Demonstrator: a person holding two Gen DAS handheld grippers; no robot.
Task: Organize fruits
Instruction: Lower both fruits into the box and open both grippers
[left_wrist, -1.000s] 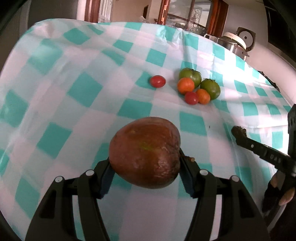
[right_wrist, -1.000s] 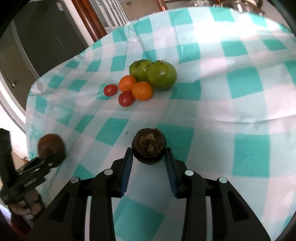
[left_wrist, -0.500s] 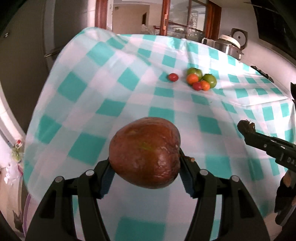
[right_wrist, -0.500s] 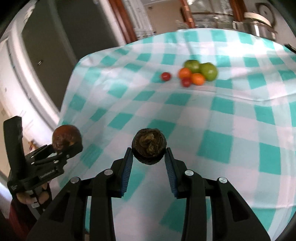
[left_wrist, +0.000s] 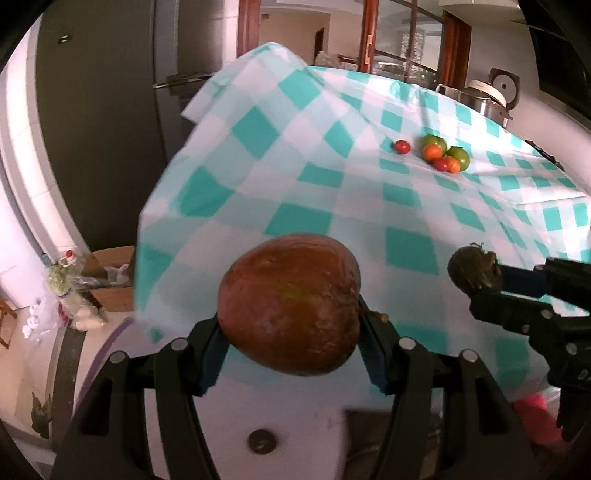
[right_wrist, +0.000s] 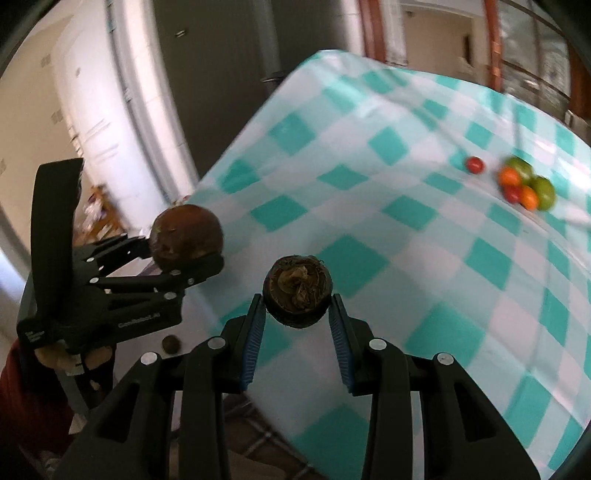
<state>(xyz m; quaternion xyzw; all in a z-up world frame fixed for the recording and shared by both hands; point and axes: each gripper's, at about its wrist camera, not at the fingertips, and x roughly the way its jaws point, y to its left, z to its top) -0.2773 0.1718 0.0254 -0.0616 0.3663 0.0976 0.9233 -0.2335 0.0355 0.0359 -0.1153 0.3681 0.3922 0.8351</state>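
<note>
My left gripper (left_wrist: 290, 341) is shut on a large brown spoiled fruit (left_wrist: 290, 308), held over the near edge of the table; the same fruit (right_wrist: 186, 232) shows at the left of the right wrist view. My right gripper (right_wrist: 297, 306) is shut on a small dark shrivelled fruit (right_wrist: 297, 293), seen in the left wrist view as a dark ball (left_wrist: 471, 271) at the right. Far across the checked tablecloth (left_wrist: 332, 177) lies a cluster of green, orange and red tomatoes (left_wrist: 445, 157), with one red tomato (left_wrist: 402, 146) apart on its left.
The teal-and-white cloth hangs over the table's near edge (right_wrist: 236, 314). Past the table's left edge, on the floor, stand a cardboard box (left_wrist: 110, 277) and bottles (left_wrist: 70, 291). A dark fridge (left_wrist: 110, 110) stands at the left, a rice cooker (left_wrist: 496, 92) at the far right.
Both grippers have drawn back from the tomatoes toward the table's near left edge, each keeping its fruit. The tomatoes look much smaller and farther now. The floor has come into view.
</note>
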